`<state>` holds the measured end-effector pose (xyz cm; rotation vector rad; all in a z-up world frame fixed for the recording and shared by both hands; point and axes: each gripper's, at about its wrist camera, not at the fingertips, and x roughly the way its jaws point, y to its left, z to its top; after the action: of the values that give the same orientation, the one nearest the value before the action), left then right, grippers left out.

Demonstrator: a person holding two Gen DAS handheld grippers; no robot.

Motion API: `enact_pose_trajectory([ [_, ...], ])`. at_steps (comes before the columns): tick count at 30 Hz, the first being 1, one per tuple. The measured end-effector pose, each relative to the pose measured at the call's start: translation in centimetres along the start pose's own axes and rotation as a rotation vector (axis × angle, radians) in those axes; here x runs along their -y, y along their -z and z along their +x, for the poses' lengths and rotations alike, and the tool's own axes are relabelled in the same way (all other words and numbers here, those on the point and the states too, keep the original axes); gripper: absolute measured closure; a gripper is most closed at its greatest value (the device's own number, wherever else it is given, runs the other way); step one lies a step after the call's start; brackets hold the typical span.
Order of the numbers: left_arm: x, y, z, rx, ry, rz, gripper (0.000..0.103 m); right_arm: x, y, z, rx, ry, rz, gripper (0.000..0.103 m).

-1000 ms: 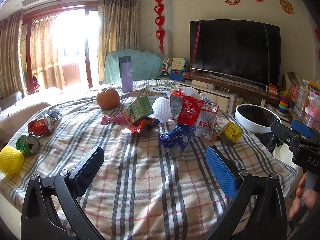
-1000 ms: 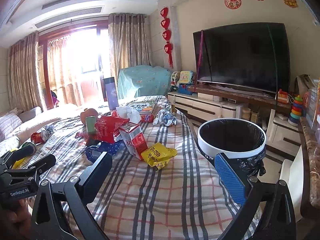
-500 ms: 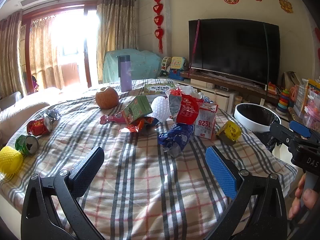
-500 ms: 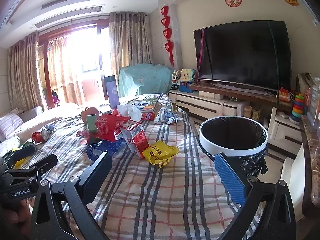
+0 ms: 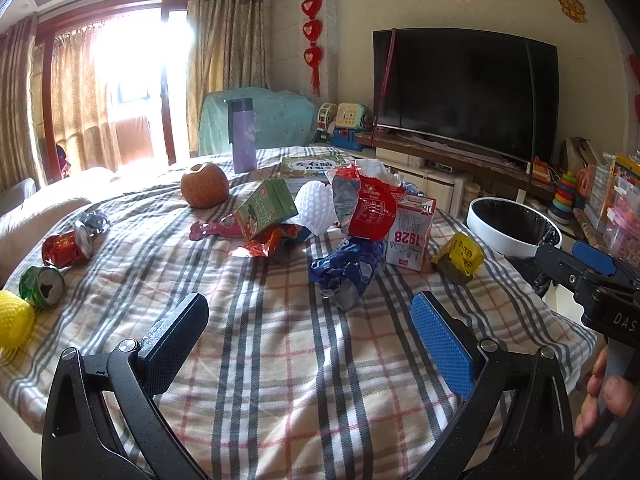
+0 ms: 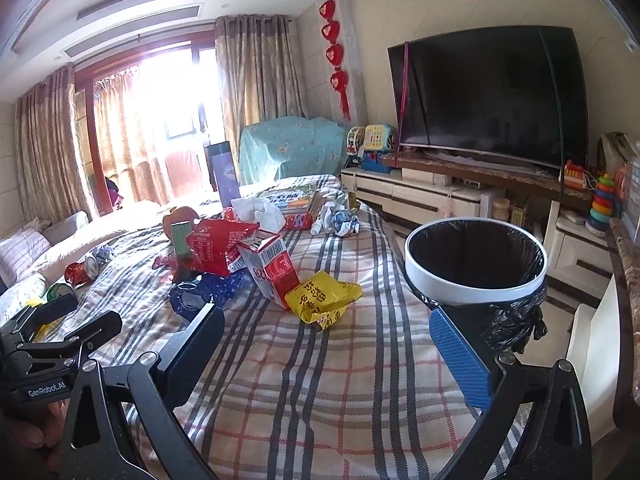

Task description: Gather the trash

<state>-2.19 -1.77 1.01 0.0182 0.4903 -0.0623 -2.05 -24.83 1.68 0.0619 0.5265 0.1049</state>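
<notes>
The trash lies scattered over a table covered with a plaid cloth (image 5: pixel 280 360): near the middle a crumpled blue wrapper (image 5: pixel 346 268) sits just in front of a red-and-white carton marked 1928 (image 5: pixel 410 236), with a red snack bag (image 5: pixel 370 210) leaning against the carton's left side and a white foam net (image 5: pixel 316 204) behind it. A crumpled yellow packet (image 6: pixel 320 298) lies just right of the carton, on the side nearest the bin. To the left of the pile are a tilted green carton (image 5: pixel 266 208), an orange wrapper (image 5: pixel 268 242) under it and a pink wrapper (image 5: pixel 214 230) beside it; a bitten apple (image 5: pixel 204 186) sits farther back, with a purple bottle (image 5: pixel 242 136) upright behind it. At the table's left edge lie a crushed red can (image 5: pixel 66 246), a green can (image 5: pixel 42 286) and a yellow foam net (image 5: pixel 14 320). A white-rimmed trash bin (image 6: pixel 476 292) lined with a black bag stands beside the table's right edge, with nothing visible inside. The left gripper (image 5: pixel 310 332) hovers above the near part of the cloth, its jaws spread wide and holding nothing, well short of the blue wrapper. The right gripper (image 6: pixel 326 352) is likewise spread and empty, above the cloth between the yellow packet and the bin. A dark television (image 6: pixel 484 96) stands on a low cabinet behind.
</notes>
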Motion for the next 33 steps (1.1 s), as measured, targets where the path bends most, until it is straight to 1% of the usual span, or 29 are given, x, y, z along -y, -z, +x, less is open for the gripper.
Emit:
enact_pose_trajectory([
  [11,0.3,-0.6,3.5,-0.074,0.033,0.007,0.000,1.0,-0.2,3.1,-0.087,-0.023,0.036,0.000],
  [17,1.1,-1.2,5.7,-0.101,0.048,0.034,0.000,2.0,-0.2,5.8,-0.163,-0.042,0.074,0.001],
  [23,2.0,-2.0,8.1,-0.126,0.066,0.069,0.000,2.7,-0.2,8.6,-0.238,-0.079,0.119,0.008],
  [26,2.6,-2.1,9.7,-0.149,0.067,0.093,0.002,3.1,-0.2,9.8,-0.269,-0.093,0.142,0.014],
  [27,2.7,-2.1,10.1,-0.161,0.073,0.097,0.008,3.3,-0.2,10.1,-0.281,-0.100,0.150,0.019],
  [28,2.8,-2.0,10.6,-0.179,0.081,0.099,0.015,3.4,-0.1,10.5,-0.290,-0.106,0.156,0.025],
  [29,2.9,-2.0,11.0,-0.194,0.088,0.102,0.020,3.5,-0.1,10.8,-0.302,-0.114,0.163,0.028],
  [30,3.1,-1.9,11.4,-0.212,0.097,0.107,0.033,3.7,0.0,11.1,-0.312,-0.123,0.169,0.039],
  [31,3.1,-1.9,11.6,-0.224,0.103,0.109,0.046,3.7,0.1,11.3,-0.317,-0.129,0.173,0.052],
  [32,3.2,-1.8,11.7,-0.233,0.112,0.111,0.051,3.9,0.1,11.4,-0.322,-0.141,0.179,0.060],
  [33,3.2,-1.7,11.7,-0.238,0.123,0.111,0.054,3.9,0.2,11.4,-0.322,-0.149,0.183,0.074],
])
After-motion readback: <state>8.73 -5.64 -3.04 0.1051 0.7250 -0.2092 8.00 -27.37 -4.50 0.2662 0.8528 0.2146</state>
